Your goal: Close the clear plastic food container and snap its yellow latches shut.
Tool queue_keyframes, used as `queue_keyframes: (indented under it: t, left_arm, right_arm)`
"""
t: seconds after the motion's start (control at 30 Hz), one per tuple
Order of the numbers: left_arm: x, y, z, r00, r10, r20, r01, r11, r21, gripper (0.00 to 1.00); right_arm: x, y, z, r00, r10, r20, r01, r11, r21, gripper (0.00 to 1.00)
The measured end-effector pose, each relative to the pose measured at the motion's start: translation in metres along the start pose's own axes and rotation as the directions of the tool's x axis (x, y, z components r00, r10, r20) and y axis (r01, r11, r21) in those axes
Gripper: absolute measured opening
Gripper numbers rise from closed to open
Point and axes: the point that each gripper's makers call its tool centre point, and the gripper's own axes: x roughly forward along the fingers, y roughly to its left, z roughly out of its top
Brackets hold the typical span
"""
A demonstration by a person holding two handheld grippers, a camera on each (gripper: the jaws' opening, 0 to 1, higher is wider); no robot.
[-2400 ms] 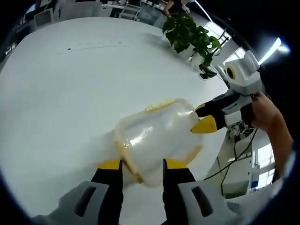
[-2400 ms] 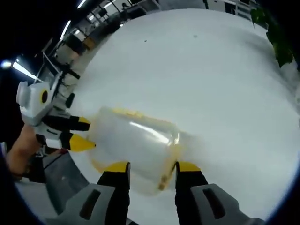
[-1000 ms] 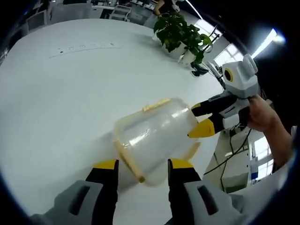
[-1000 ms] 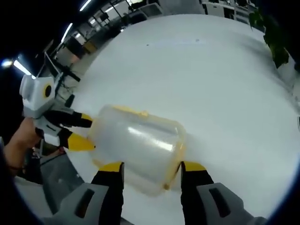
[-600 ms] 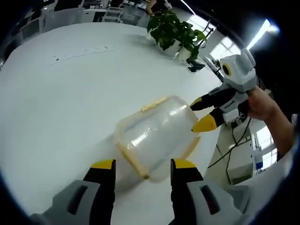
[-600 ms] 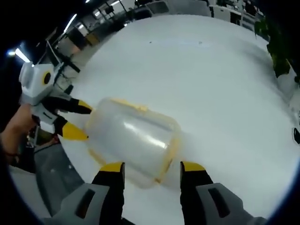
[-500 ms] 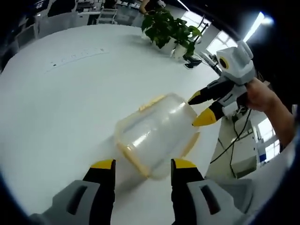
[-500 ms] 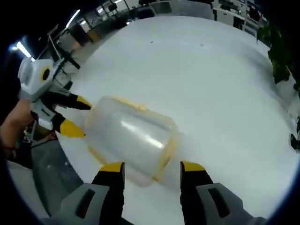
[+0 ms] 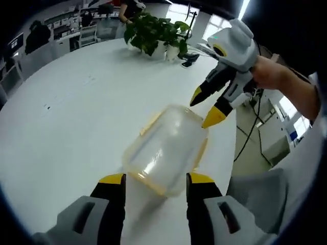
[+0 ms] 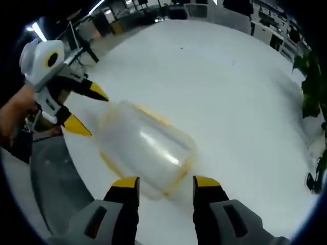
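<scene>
Clear plastic food container (image 9: 166, 149) lying on the white table (image 9: 66, 117), yellow latches blurred — state unreadable, left gripper (image 9: 154, 179) jaws spread beside it, right gripper (image 10: 163, 182) jaws spread likewise, potted plant (image 9: 153, 31) beyond.

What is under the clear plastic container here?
The clear plastic container with yellow latches rests on the round white table, whose surface shows through its walls. Nothing seems to be inside it. The strip of table beneath its underside is hidden.
</scene>
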Motion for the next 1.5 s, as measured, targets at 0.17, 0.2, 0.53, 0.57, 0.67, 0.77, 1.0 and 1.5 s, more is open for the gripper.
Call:
queue_keyframes:
  t: [0.17,0.2,0.53,0.57,0.67,0.77,1.0,1.5]
  left_arm:
    - [-0.001,-0.003,0.007,1.0,-0.01,-0.004,0.01,0.997,0.078,0.46]
    - [-0.001,-0.001,0.01,1.0,-0.004,0.004,0.003,0.994,0.112,0.46]
    - [0.004,-0.007,0.019,0.999,-0.032,0.006,0.029,0.971,0.236,0.45]
    - [0.005,-0.009,0.02,0.999,-0.04,0.01,0.037,0.967,0.251,0.45]
    - [0.008,-0.011,0.018,0.999,-0.051,-0.001,0.049,0.961,0.274,0.45]
    - [0.011,-0.015,0.018,0.998,-0.065,-0.01,0.065,0.953,0.297,0.45]
    - [0.018,-0.019,0.018,0.996,-0.076,-0.041,0.086,0.919,0.384,0.45]
    - [0.028,-0.033,0.032,0.989,-0.148,0.02,0.121,0.871,0.475,0.45]
  right_arm:
    - [0.0,0.005,0.008,1.0,0.013,0.011,-0.012,0.997,-0.082,0.35]
    - [0.001,0.005,0.009,1.0,0.01,0.008,-0.01,0.995,-0.097,0.34]
    - [0.003,0.014,0.028,0.996,0.065,0.056,-0.046,0.956,-0.29,0.33]
    - [0.003,0.016,0.03,0.996,0.072,0.06,-0.05,0.95,-0.309,0.33]
    - [0.004,0.019,0.032,0.994,0.091,0.065,-0.063,0.935,-0.348,0.33]
    - [0.005,0.025,0.034,0.99,0.128,0.066,-0.095,0.925,-0.367,0.34]
    - [0.008,0.031,0.035,0.986,0.161,0.049,-0.12,0.875,-0.469,0.34]
    - [0.015,0.045,0.046,0.971,0.223,0.089,-0.132,0.805,-0.579,0.35]
